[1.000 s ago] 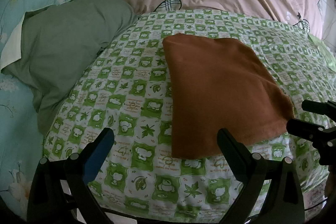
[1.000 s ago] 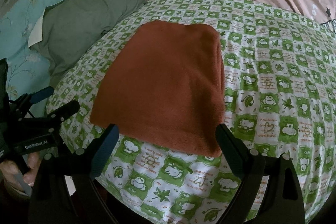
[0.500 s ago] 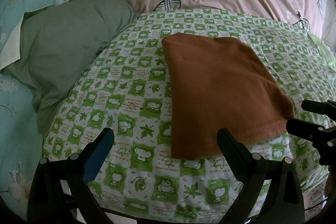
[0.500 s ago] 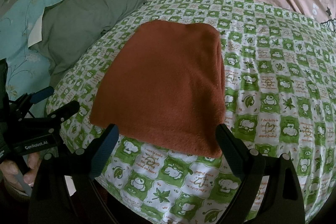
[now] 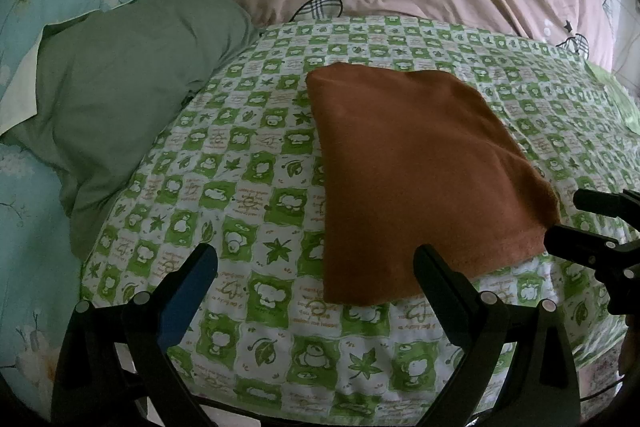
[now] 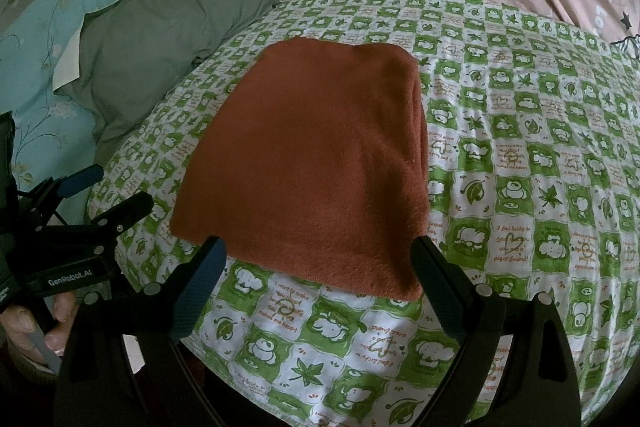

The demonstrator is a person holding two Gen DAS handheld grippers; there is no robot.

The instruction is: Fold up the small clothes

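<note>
Right now, going from the left of the frames, I have the grey-green pillow at upper left, then my left gripper at the bottom of its own view, fingers spread wide and empty. Past it, centre to right, the rust-brown cloth lies flat on the green checked sheet, already doubled over with its thick fold on the right edge. My right gripper hangs just short of the cloth's near hem, fingers also apart, nothing held. Over the last second almost nothing has shifted, so I judge this fold settled and the next pinch not yet begun.
</note>
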